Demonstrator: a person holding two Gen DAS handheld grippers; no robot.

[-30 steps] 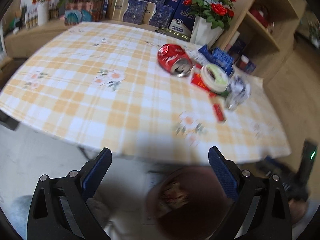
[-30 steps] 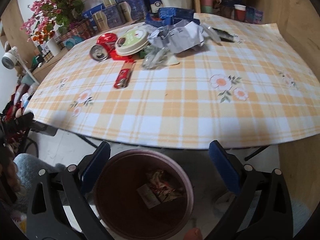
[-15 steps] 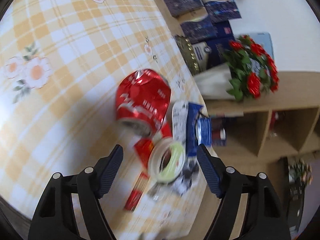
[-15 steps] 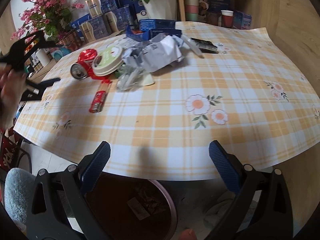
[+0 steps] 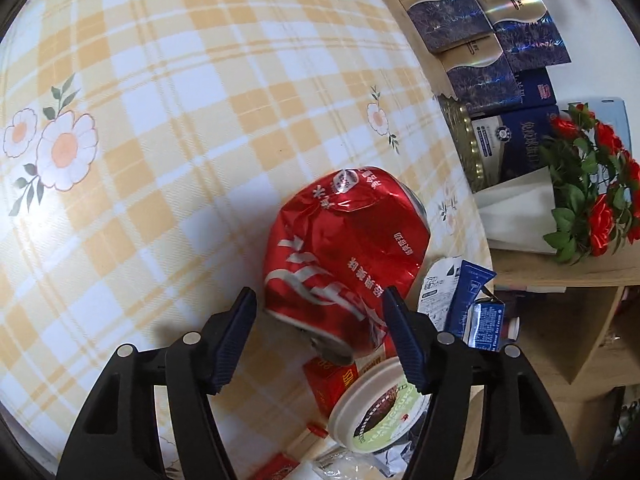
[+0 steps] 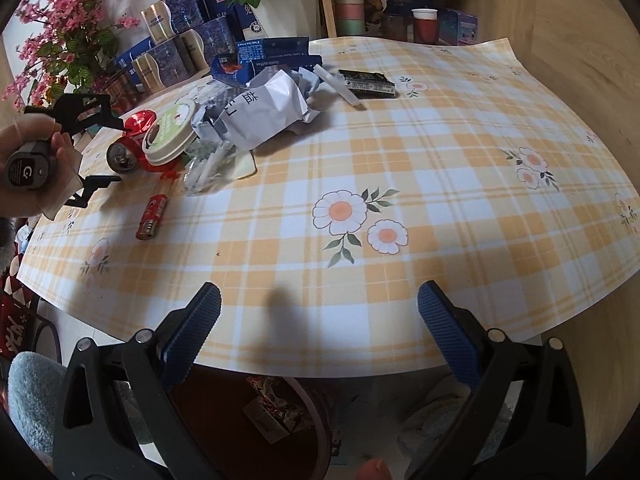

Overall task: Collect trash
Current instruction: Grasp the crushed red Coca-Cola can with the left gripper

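A crushed red soda can (image 5: 344,248) lies on its side on the yellow checked tablecloth (image 5: 200,120). My left gripper (image 5: 320,304) is open, its blue pads either side of the can's near end, not closed on it. In the right wrist view the can (image 6: 128,148) lies at the far left with the left gripper (image 6: 100,148) around it. My right gripper (image 6: 318,312) is open and empty over the table's front edge, above a brown trash bin (image 6: 256,420) holding wrappers.
Beside the can lie a white round lid (image 5: 376,408), a red pack (image 5: 332,376) and blue packets (image 5: 476,308). The right wrist view shows crumpled white paper (image 6: 272,112), a red lighter (image 6: 152,216), a black packet (image 6: 368,84), boxes and flower pots behind.
My left gripper moved from the bin up over the table and closed in on the red can, which now sits between its pads. The right gripper rose and shifted forward over the table edge.
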